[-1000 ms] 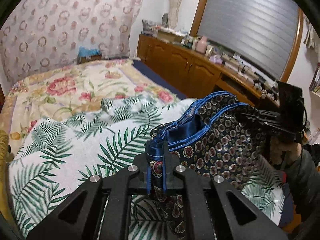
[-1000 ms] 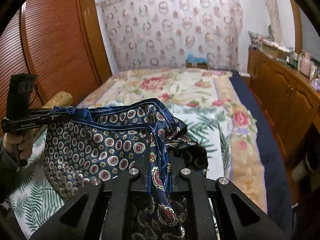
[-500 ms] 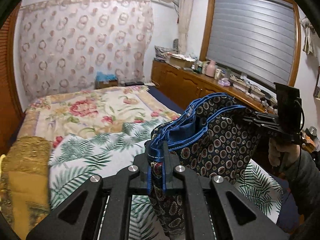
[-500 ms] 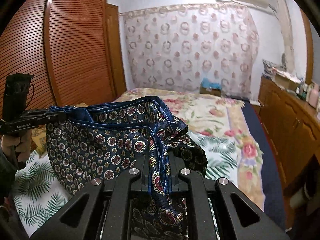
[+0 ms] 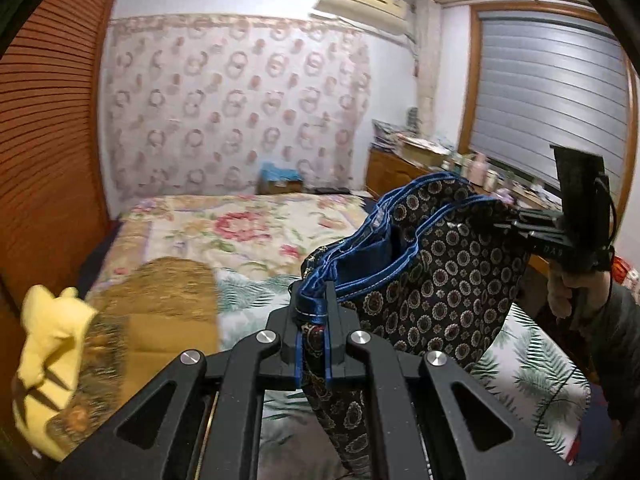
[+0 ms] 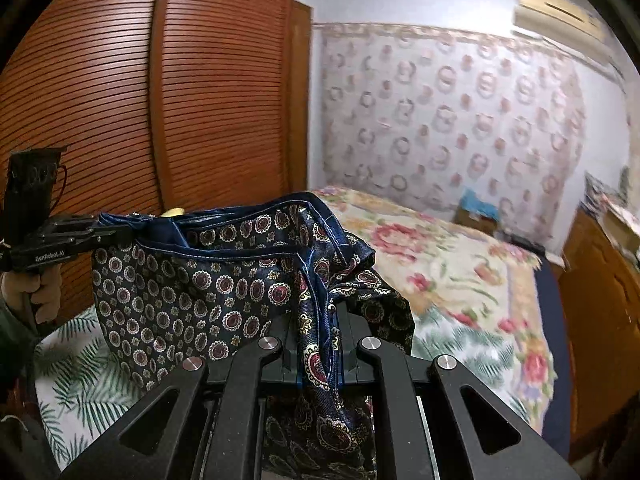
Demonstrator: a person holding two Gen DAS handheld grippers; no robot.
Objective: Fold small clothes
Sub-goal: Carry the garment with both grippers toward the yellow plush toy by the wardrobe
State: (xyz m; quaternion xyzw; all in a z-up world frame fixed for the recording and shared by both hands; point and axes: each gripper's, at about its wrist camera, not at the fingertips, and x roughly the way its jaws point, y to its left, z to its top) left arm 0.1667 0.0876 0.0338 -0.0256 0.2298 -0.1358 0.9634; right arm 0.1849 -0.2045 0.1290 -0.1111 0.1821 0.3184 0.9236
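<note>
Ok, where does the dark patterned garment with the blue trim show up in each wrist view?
Left wrist view: the patterned garment runs from bottom centre up to the right, clamped in the left gripper.
Right wrist view: it spreads centre-left, down to the right gripper.
Shared landmark: the ring-patterned curtain.

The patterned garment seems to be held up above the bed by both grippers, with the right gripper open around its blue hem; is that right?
Not quite: the right gripper is shut on the patterned garment, as the right wrist view shows. The left gripper also clamps it above the bed.
</note>
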